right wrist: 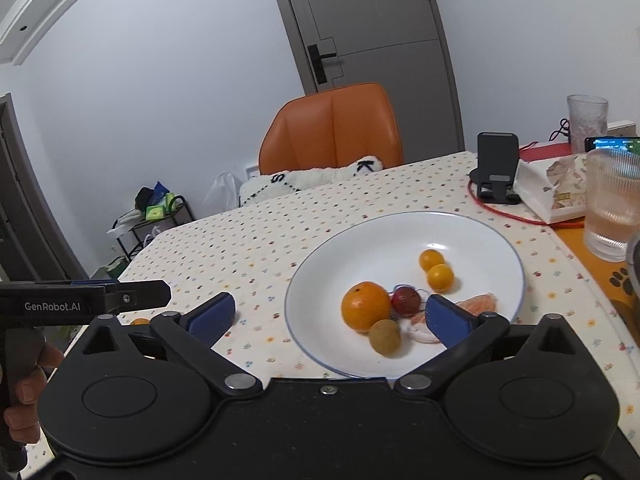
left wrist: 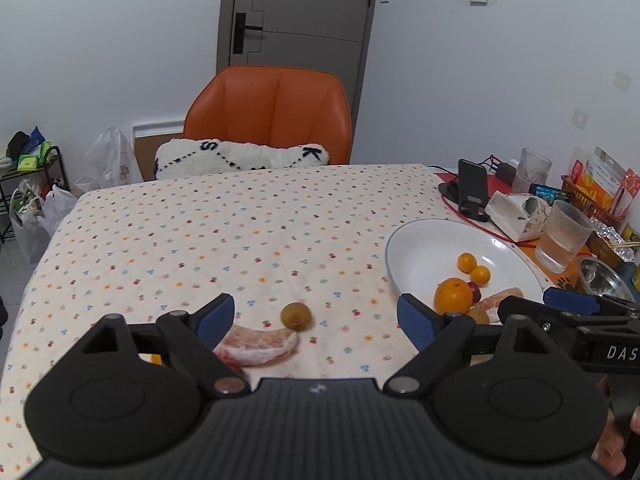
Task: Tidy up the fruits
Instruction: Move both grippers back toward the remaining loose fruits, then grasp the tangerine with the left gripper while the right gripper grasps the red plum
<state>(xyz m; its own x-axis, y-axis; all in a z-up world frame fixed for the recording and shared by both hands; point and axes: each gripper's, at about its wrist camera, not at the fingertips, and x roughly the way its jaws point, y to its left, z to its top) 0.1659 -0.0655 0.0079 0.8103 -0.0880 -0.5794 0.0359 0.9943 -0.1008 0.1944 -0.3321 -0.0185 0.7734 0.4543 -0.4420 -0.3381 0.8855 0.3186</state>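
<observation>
Peeled pomelo segment point(left wrist: 258, 345) lies on the table point(left wrist: 240, 232) just inside the left gripper's point(left wrist: 316, 316) wide-open, empty jaws, a kiwi point(left wrist: 296, 315) between them. Centre, then close gently. Right gripper point(right wrist: 330, 312) gapes empty over the plate point(right wrist: 360, 240).

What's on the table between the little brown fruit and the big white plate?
Nothing. In the left wrist view, only bare dotted tablecloth lies between the brown fruit and the plate.
</observation>
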